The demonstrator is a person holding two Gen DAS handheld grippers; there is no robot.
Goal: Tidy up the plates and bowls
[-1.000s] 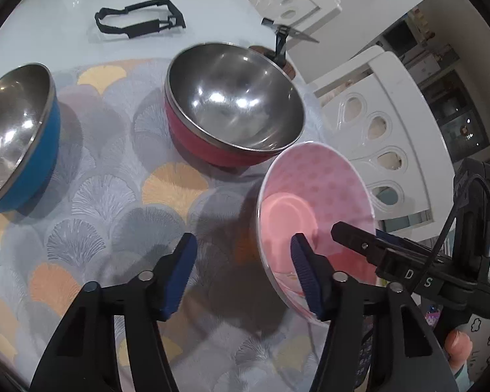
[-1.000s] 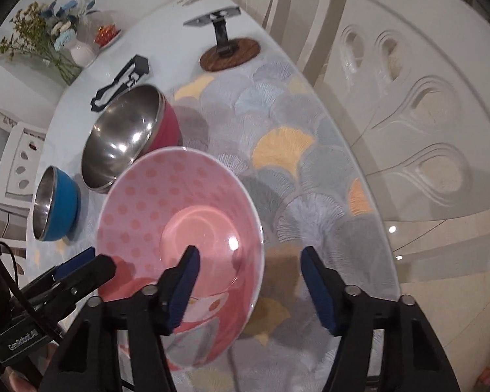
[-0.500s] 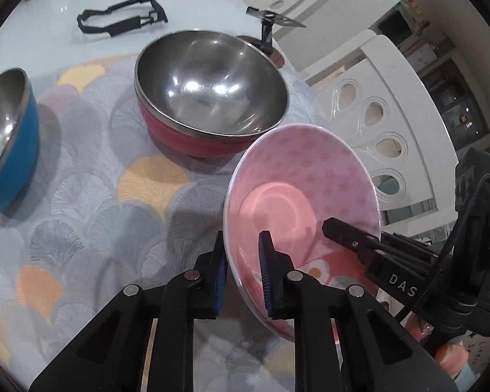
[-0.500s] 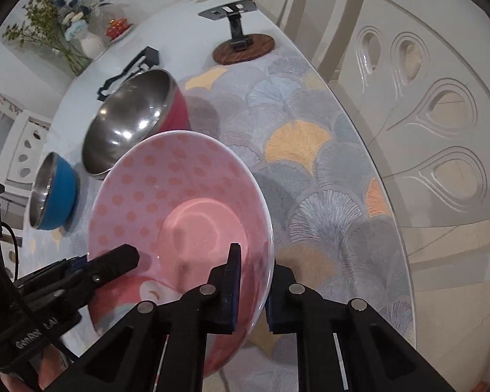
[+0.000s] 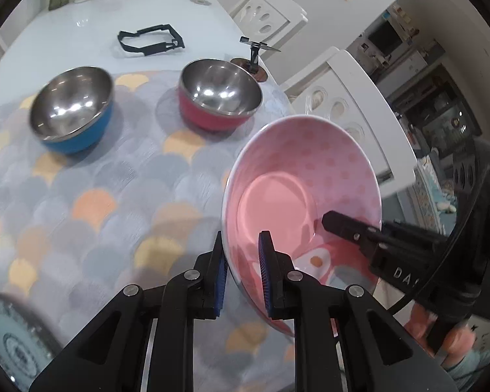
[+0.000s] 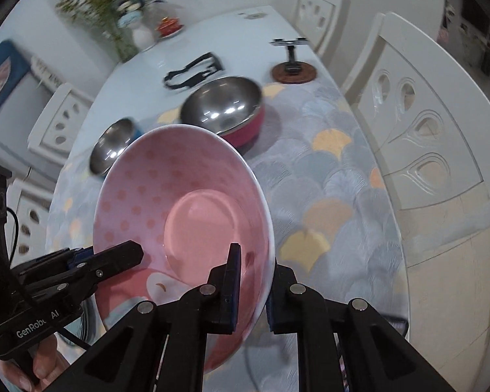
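A pink dotted bowl (image 5: pixel 307 176) is held in the air above the patterned mat, tilted. My left gripper (image 5: pixel 243 272) is shut on its left rim. My right gripper (image 6: pixel 250 282) is shut on its right rim; the bowl (image 6: pixel 166 196) fills the middle of the right wrist view. Each gripper shows in the other's view, the right one (image 5: pixel 369 238) and the left one (image 6: pixel 98 261). A steel bowl with a red outside (image 5: pixel 220 93) and a steel bowl with a blue outside (image 5: pixel 70 107) stand on the mat beyond.
A blue-and-white patterned plate (image 5: pixel 6 346) lies at the near left edge. A black strap (image 5: pixel 150 40) and a phone stand on a wooden base (image 6: pixel 292 65) sit on the white table behind. White chairs (image 6: pixel 418 124) line the right side. A flower vase (image 6: pixel 137 32) stands at the far end.
Both grippers closed on the pink bowl's rim from open, then lifted it off the mat and pulled it back toward me, away from the red bowl.
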